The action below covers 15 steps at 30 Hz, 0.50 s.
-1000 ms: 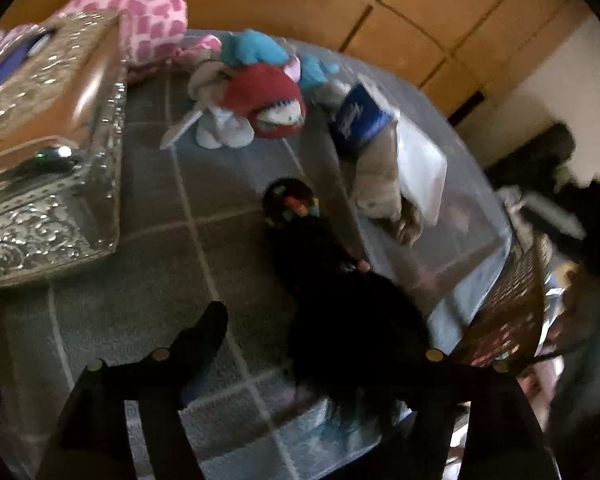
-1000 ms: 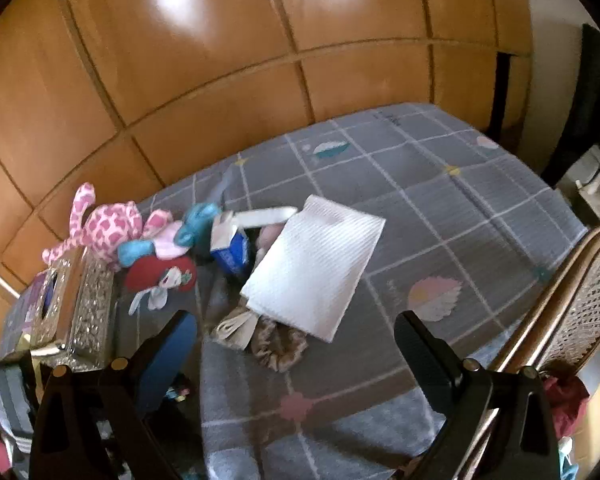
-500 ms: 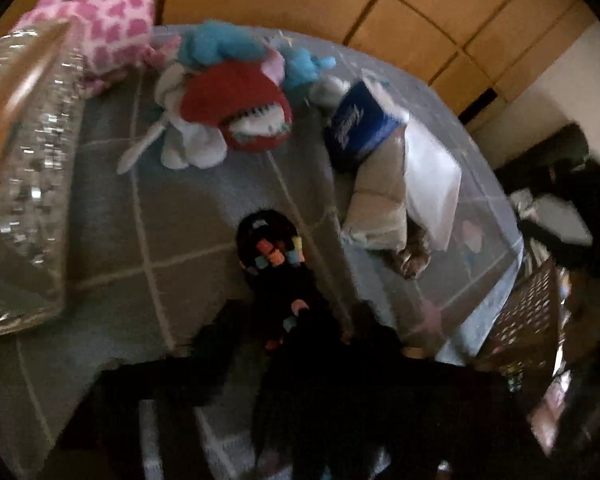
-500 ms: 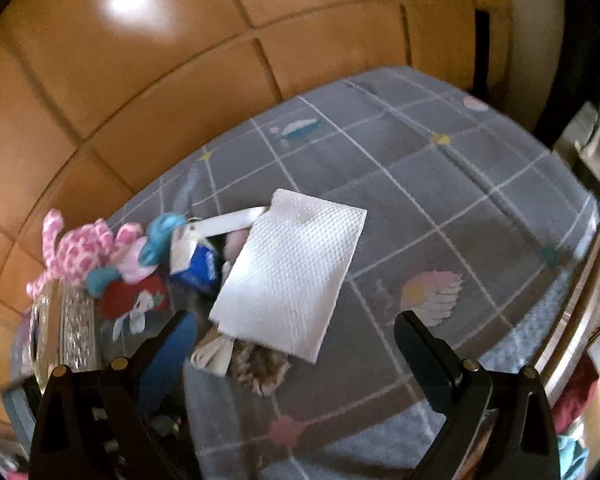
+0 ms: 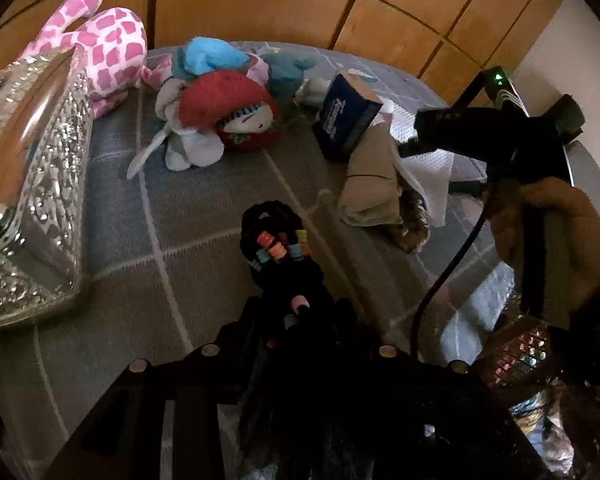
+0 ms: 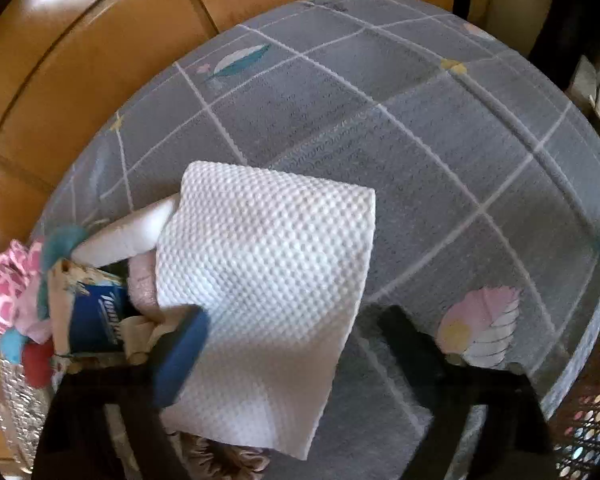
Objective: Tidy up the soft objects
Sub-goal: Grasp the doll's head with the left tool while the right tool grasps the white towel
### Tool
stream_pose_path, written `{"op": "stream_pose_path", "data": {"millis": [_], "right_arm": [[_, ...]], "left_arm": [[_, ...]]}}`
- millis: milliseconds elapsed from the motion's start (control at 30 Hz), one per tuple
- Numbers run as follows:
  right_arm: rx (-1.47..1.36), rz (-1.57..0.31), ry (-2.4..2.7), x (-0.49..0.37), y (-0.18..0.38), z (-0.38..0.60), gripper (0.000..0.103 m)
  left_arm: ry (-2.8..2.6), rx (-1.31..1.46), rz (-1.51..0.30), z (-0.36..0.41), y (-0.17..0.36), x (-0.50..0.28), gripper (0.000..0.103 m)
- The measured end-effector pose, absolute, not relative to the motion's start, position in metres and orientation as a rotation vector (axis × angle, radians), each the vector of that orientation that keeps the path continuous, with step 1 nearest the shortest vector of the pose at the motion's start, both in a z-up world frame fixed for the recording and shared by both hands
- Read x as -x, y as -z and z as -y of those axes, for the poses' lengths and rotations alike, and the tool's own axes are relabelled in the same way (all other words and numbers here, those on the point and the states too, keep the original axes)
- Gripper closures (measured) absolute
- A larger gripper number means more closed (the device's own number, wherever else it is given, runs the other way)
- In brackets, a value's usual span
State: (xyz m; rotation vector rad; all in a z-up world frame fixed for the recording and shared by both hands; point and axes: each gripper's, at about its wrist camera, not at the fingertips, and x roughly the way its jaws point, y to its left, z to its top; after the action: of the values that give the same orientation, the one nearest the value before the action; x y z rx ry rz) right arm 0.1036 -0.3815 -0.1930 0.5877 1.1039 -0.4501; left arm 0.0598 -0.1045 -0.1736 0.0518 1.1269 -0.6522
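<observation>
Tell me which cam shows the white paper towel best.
Right wrist: the white paper towel fills the middle of the frame, with its dimpled texture and edges clear. In the left wrist view only a crumpled corner shows, behind the tan cloth and the other gripper.

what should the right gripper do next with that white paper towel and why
Probably finish closing and then lift. The right gripper sits low over the white embossed paper towel, its jaws have just been closing, one on the sheet and the other on the grey checked tablecloth past its edge. The towel drapes over a beige folded cloth, so lift gently.
</observation>
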Motion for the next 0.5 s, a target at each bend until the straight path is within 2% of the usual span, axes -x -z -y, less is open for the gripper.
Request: {"op": "stream_pose_path", "data": {"millis": [33,67,267,500], "right_arm": [[-0.570,-1.090,0.441,-0.104,0.190,0.379,0.069],[-0.569,-1.095,0.443,-0.104,0.191,0.378,0.083],[-0.631,-1.092,0.441,-0.097,0.197,0.387,0.088],[-0.650,-1.102,0.432,-0.100,0.204,0.392,0.086]], "left_arm": [[0.654,-0.049,-1.125,0.105,0.172,-0.061,0.066],[0.658,-0.045,-1.119,0.103,0.171,-0.059,0.066],[0.698,-0.028,-1.046,0.095,0.142,-0.047,0.066],[0.707,0.042,-0.954,0.075,0.099,-0.043,0.066]]}}
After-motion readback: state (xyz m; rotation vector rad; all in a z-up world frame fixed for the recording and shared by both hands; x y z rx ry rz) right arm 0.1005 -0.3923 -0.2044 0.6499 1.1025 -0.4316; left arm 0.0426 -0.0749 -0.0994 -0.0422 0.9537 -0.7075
